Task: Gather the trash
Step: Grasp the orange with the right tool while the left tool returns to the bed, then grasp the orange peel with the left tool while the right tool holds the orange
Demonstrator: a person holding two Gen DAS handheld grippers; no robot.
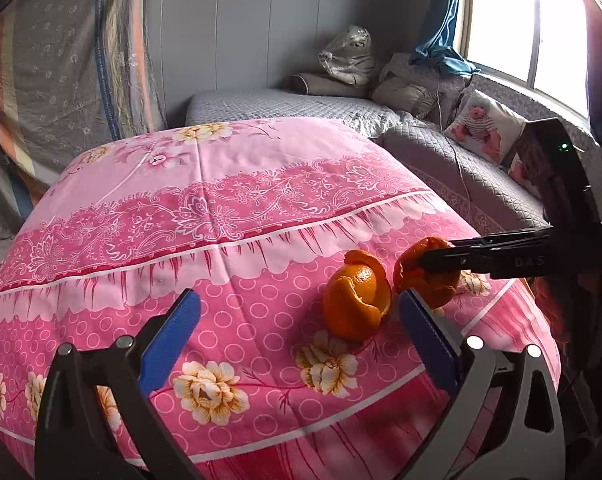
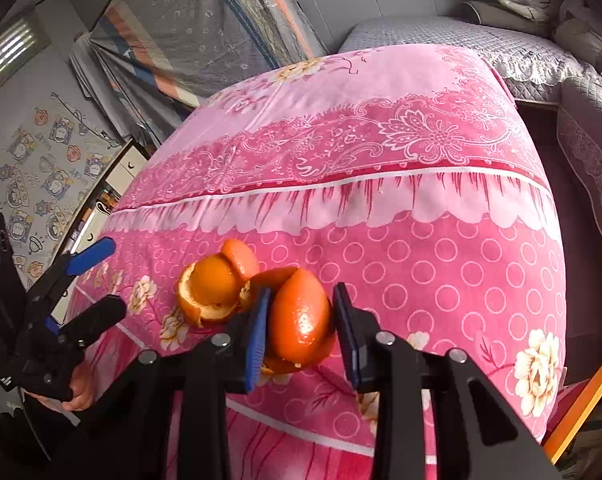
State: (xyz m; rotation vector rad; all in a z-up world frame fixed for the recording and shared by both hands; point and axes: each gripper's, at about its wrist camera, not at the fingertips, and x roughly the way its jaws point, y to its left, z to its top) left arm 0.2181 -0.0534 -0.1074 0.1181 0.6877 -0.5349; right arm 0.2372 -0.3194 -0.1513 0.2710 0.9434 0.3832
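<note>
While the right claw [image 2: 301, 324] pinches one orange peel [image 2: 299, 318] between its blue pads, a second orange peel [image 1: 357, 298] sits just beside it on the bench's pink flowered cloth [image 1: 229, 216]. Near that peel, the left claw [image 1: 301, 320] hangs wide open, holding nothing.

Left gripper [image 1: 299, 312], right gripper [image 2: 301, 320]: black frames, blue ribbed fingers [image 1: 173, 336], silver rivets.
</note>
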